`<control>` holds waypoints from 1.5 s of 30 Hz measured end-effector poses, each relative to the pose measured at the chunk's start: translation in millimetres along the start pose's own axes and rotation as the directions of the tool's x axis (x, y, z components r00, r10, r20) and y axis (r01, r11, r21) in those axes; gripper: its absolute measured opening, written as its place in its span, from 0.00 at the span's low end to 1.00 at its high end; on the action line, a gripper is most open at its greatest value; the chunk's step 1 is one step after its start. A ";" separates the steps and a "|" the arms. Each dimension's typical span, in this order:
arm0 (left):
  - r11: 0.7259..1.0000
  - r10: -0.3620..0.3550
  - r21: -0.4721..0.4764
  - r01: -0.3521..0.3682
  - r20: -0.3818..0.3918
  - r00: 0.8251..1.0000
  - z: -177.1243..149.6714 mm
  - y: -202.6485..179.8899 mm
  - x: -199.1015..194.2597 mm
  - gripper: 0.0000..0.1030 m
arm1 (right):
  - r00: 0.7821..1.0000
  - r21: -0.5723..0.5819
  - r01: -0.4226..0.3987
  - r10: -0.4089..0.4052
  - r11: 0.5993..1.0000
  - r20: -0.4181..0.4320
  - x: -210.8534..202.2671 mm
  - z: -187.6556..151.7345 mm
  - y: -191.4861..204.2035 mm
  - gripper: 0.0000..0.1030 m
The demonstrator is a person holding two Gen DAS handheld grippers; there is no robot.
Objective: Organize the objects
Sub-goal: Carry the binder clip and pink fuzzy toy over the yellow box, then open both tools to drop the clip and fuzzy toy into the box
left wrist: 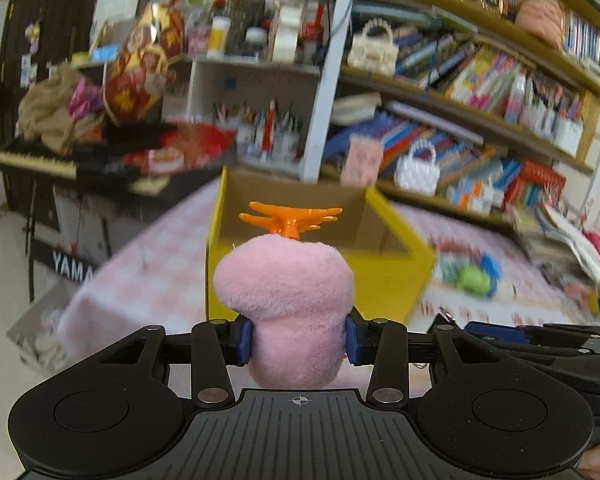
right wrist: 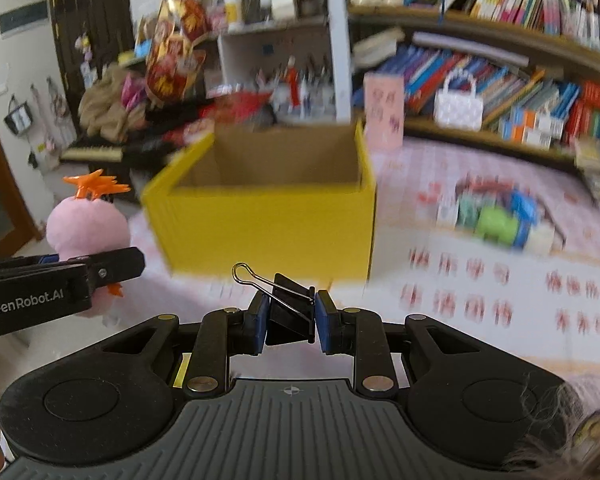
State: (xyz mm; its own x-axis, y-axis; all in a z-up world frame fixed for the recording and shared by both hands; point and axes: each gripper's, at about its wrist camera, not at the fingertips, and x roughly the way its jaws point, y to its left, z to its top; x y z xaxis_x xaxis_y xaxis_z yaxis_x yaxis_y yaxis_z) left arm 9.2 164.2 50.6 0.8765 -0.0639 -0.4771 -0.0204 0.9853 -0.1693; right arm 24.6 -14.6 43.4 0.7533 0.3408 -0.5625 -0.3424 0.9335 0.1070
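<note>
Pink-checked tablecloth (right wrist: 480,312) under yellow box (right wrist: 268,220)

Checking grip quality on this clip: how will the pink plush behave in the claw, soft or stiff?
The plush is probably soft: the left claw pinches its body narrower. It looks light, though the bulging top might wobble. Fuzzy fabric likely resists slipping.

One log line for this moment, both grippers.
left gripper: shut on pink plush toy | right gripper: shut on black binder clip | yellow box: ahead, open

Crowded bookshelves (left wrist: 480,80) behind; a Yamaha keyboard (left wrist: 32,158) at left.
</note>
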 end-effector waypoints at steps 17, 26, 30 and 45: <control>0.990 0.100 0.106 -0.093 -0.062 0.993 46.0 -20.1 133.2 0.39 | 1.000 -0.037 0.005 -0.003 0.999 0.030 130.6 105.4 -36.5 0.22; 0.983 0.149 0.126 -0.131 -0.154 0.977 37.5 -25.9 170.0 0.39 | 0.997 -0.122 -0.060 0.053 0.991 -0.062 185.3 123.0 -31.8 0.22; 0.982 0.174 0.102 -0.159 -0.163 0.971 35.8 -25.0 175.8 0.39 | 0.989 -0.159 -0.079 0.058 0.984 -0.134 205.1 122.4 -27.7 0.22; 0.971 0.236 0.054 -0.232 -0.064 0.970 42.7 -20.6 153.1 0.61 | 0.986 -0.212 -0.093 0.059 0.973 -0.158 212.7 124.4 -26.8 0.27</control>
State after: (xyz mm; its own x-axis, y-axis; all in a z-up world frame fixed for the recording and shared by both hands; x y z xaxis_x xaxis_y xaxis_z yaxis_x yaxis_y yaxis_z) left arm 164.3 140.9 17.9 0.8142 0.1600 -0.5580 -0.1975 0.9803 -0.0071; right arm 263.9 46.8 22.9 0.6338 0.3737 -0.6772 -0.5219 0.8528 -0.0177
